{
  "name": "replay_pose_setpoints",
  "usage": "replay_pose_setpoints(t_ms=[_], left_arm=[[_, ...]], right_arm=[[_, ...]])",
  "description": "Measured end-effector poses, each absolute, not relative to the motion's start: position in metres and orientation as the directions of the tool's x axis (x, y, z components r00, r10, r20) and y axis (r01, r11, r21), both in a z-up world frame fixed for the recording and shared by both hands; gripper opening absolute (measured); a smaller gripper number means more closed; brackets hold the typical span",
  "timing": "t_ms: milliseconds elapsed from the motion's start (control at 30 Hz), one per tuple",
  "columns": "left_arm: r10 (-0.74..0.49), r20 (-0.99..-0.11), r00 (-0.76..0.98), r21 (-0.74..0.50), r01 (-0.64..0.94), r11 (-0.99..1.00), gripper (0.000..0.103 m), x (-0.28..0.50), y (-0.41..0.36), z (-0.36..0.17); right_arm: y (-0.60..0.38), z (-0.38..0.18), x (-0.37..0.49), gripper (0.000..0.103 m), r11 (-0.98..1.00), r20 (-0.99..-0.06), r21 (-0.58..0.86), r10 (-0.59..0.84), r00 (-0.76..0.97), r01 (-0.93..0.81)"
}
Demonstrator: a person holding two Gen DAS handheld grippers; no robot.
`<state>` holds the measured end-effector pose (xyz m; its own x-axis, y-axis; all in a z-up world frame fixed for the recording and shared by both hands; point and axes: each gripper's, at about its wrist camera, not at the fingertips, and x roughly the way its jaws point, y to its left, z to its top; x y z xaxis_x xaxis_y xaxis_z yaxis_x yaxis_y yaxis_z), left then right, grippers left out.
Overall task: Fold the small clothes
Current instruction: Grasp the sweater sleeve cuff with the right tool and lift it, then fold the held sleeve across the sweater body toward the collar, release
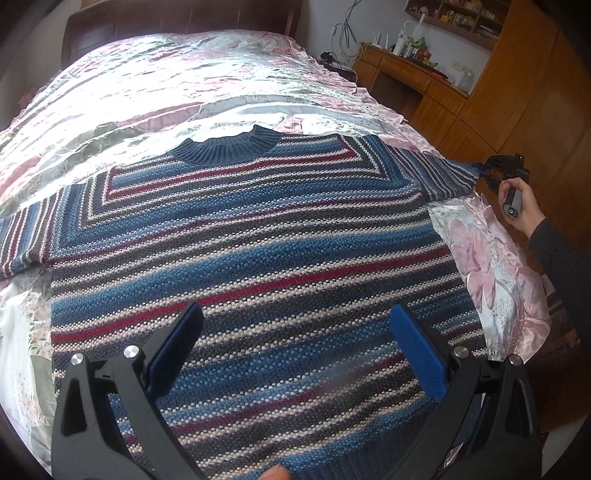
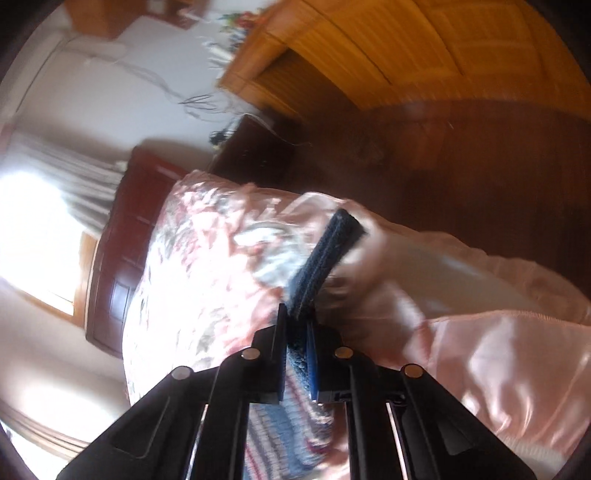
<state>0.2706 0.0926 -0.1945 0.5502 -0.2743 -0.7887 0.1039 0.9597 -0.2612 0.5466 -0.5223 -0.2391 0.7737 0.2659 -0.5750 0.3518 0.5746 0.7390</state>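
A striped knit sweater [image 1: 240, 251] in blue, red, grey and white lies flat on the bed, its dark navy collar [image 1: 225, 146] at the far side. My left gripper [image 1: 295, 332] hovers open over the sweater's lower body, blue pads apart, nothing between them. My right gripper [image 1: 498, 168] is at the end of the right sleeve [image 1: 447, 173], held by a hand [image 1: 517, 203]. In the right wrist view that gripper [image 2: 297, 325] is shut on the sleeve's dark ribbed cuff [image 2: 325, 258], which sticks out beyond the fingertips.
The bed is covered by a shiny pink floral quilt [image 1: 166, 85], with a dark wooden headboard [image 1: 177, 22] behind. A wooden desk with clutter [image 1: 413, 70] and wardrobe [image 1: 517, 92] stand to the right. Dark wood floor [image 2: 461, 166] runs beside the bed.
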Motion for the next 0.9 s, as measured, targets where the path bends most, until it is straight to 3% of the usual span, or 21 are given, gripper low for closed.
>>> replay_pose_setpoints(t_ms=[500, 900], left_arm=[[-0.342, -0.736, 0.584, -0.384, 0.055, 0.922, 0.1, 0.239, 0.148, -0.154], [-0.379, -0.672, 0.636, -0.476, 0.021, 0.879, 0.1, 0.223, 0.217, -0.129]], right_arm=[[-0.383, -0.091, 0.529, 0.009, 0.795, -0.513, 0.6, 0.292, 0.807, 0.094], [-0.241, -0.031, 0.508, 0.009, 0.875, -0.529, 0.48, 0.341, 0.777, -0.058]])
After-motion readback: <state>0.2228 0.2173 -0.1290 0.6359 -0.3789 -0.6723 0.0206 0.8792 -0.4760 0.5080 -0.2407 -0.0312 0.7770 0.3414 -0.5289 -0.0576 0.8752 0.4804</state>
